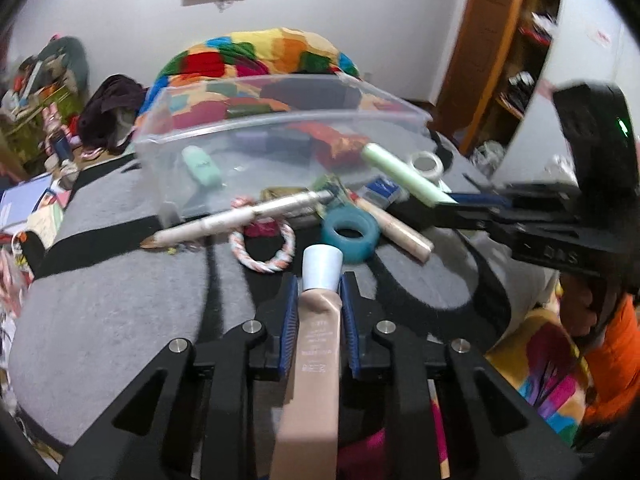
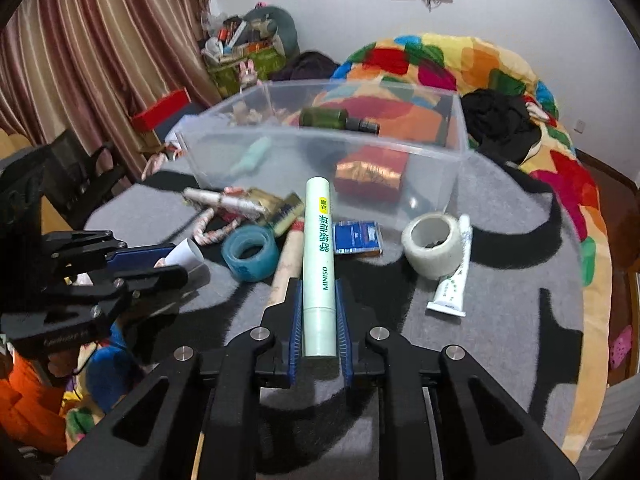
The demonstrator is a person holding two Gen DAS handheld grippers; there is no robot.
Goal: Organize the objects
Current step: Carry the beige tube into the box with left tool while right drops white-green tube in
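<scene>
Both grippers loaded, clear bin not yet reached.

Nearest: left gripper (image 1: 319,304) fingers clamped on the beige tube (image 1: 316,364), white cap forward, held lengthwise so it can likely go in cap-first; right gripper (image 2: 319,320) fingers clamped on the pale green MINISO tube (image 2: 318,256) near its base, long end pointing at the bin. Beyond, loose on the grey rug: teal tape roll (image 2: 250,254), rope ring (image 1: 262,246), long pencil-like stick (image 1: 236,220), blue card pack (image 2: 357,237), white tape roll (image 2: 432,245) touching a small white tube (image 2: 454,272). Farthest: clear bin (image 2: 400,148) holding a red-gold packet (image 2: 370,174), a mint item and a dark green bottle (the collecting point, judging by contents). Both tubes hang short of its near wall.
</scene>
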